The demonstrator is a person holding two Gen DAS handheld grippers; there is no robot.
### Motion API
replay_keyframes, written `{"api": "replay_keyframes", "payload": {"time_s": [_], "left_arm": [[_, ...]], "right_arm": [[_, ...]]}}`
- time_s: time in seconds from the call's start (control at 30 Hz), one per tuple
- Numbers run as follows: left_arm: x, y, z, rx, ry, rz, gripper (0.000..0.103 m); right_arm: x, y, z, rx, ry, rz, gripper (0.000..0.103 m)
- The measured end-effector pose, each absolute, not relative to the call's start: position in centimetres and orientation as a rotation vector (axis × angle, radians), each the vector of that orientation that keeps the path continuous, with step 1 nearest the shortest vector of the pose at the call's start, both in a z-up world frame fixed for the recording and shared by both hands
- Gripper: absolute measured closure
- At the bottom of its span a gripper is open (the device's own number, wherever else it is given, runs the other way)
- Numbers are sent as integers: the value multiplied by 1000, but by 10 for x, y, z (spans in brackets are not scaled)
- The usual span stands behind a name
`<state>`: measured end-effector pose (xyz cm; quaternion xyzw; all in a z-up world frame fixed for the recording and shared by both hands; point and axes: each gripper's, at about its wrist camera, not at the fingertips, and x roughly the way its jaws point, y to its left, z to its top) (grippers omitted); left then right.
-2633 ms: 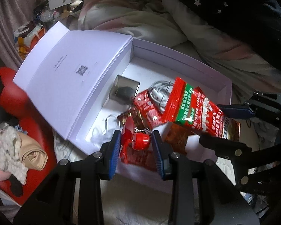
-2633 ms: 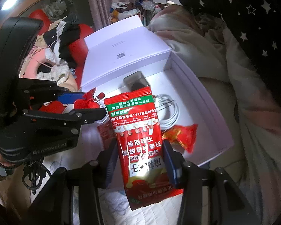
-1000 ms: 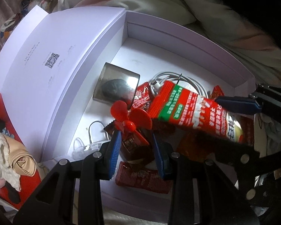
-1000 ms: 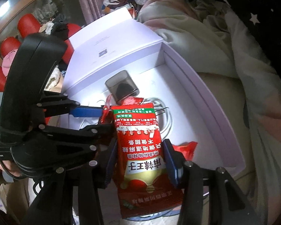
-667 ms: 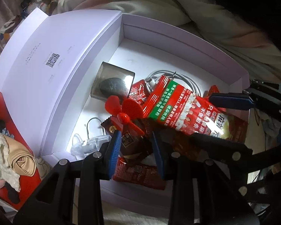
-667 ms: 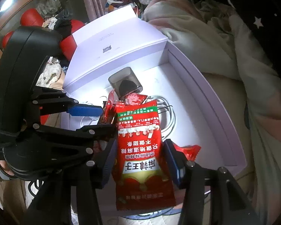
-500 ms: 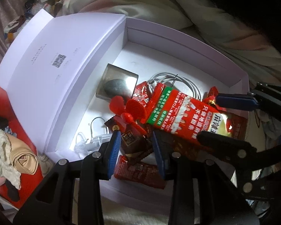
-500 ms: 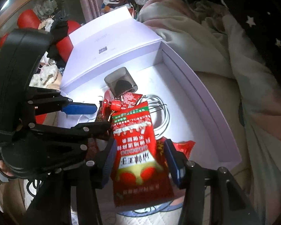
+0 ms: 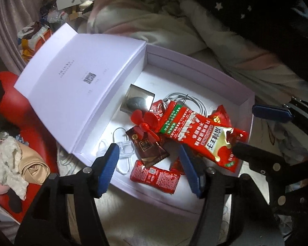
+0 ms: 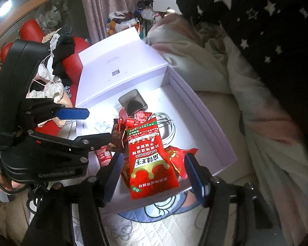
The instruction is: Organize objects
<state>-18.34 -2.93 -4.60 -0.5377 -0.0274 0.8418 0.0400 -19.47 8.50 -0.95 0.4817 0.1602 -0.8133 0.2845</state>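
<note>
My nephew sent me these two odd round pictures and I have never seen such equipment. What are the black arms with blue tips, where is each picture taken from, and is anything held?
There is no robot here: a person holds a two-finger tool in each hand, with a wide-angle camera looking along its fingers. One picture looks past the left gripper, the other past the right gripper; each also shows the other tool from the side. Below is an open white box on bedding, holding a big red snack packet, a small red fan, a white cable and smaller wrappers. Both grippers' jaws are opening; nothing is held.
</note>
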Motion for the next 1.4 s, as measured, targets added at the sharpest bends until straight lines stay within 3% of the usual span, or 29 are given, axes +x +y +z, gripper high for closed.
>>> {"api": "replay_keyframes", "payload": {"time_s": [0.43,0.7,0.83,1.4], "left_arm": [[-153,-44,5,-1568,-64,2687,28],[-123,-40,31,-1531,-27,2735,28],[-108,-40,41,-1508,-75,2741,21],[-37,-33,60,-1498,-72,2817,20]], "right_arm": [[-155,98,40,1209,406,-2276,38],[-120,109,68,1129,386,-2332,35],[-101,112,79,1104,390,-2355,34],[-31,126,94,1054,369,-2378,29]]}}
